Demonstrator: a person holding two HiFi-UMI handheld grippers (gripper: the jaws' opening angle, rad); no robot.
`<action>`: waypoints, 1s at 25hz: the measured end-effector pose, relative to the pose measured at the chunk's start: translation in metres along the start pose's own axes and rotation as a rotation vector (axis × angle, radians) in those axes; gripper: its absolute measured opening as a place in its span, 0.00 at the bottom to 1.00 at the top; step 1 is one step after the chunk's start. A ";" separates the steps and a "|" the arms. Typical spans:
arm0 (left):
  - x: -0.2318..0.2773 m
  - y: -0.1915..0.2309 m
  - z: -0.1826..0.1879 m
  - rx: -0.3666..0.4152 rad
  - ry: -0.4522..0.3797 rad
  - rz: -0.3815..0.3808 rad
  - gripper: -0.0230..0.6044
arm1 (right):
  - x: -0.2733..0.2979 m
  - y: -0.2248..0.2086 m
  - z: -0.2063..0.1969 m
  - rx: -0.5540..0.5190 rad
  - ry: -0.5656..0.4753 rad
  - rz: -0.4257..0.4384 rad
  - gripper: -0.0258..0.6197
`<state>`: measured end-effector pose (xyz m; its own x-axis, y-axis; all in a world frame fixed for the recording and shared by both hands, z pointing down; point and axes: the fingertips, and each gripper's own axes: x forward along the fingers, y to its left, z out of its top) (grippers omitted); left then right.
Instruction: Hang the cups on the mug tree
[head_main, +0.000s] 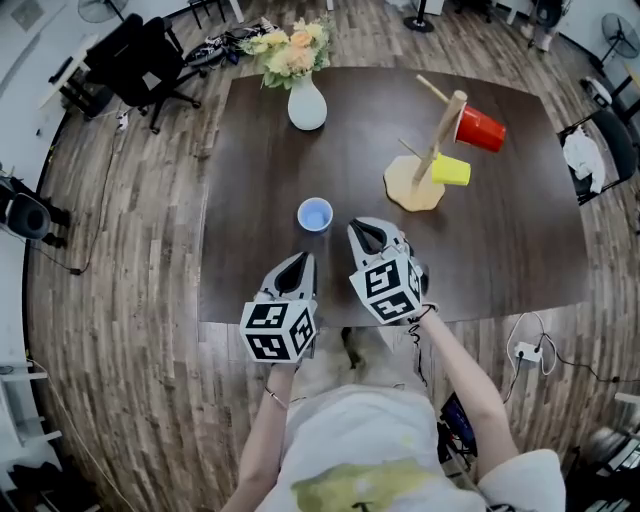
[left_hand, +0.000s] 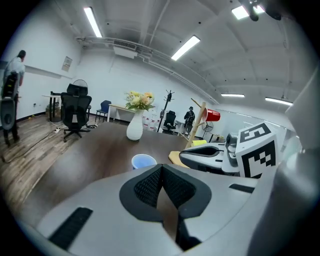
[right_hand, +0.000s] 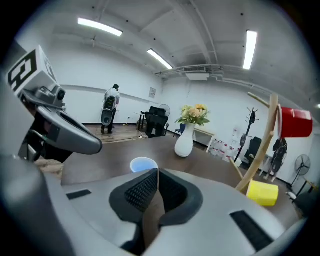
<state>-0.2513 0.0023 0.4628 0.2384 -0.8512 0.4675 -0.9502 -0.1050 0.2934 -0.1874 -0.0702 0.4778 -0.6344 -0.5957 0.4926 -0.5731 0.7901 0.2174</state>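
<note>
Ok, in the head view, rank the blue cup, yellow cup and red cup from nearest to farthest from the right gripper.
From the right gripper:
1. Blue cup, standing just to its left.
2. Yellow cup, low on the mug tree, farther back on the right.
3. Red cup, higher on the same tree, farthest back and right.

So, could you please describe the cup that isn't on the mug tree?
Start at the dark brown wooden table; nearer the person than the white vase of flowers stands a small pale blue cup, upright with its mouth open. Unlike the red cup and yellow cup hanging on the wooden mug tree, it stands alone on the tabletop.
</note>
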 end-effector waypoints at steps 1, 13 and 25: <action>-0.001 0.004 -0.002 -0.009 0.002 0.009 0.06 | 0.003 0.005 -0.003 0.013 0.001 0.019 0.08; -0.001 0.037 -0.012 -0.058 0.046 0.042 0.06 | 0.041 0.049 -0.028 0.222 0.021 0.163 0.09; 0.010 0.061 -0.016 -0.093 0.087 0.033 0.06 | 0.082 0.061 -0.046 0.308 0.056 0.174 0.44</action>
<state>-0.3034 -0.0045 0.4991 0.2276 -0.8053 0.5474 -0.9359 -0.0258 0.3512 -0.2503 -0.0646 0.5708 -0.7119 -0.4402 0.5472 -0.5938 0.7934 -0.1343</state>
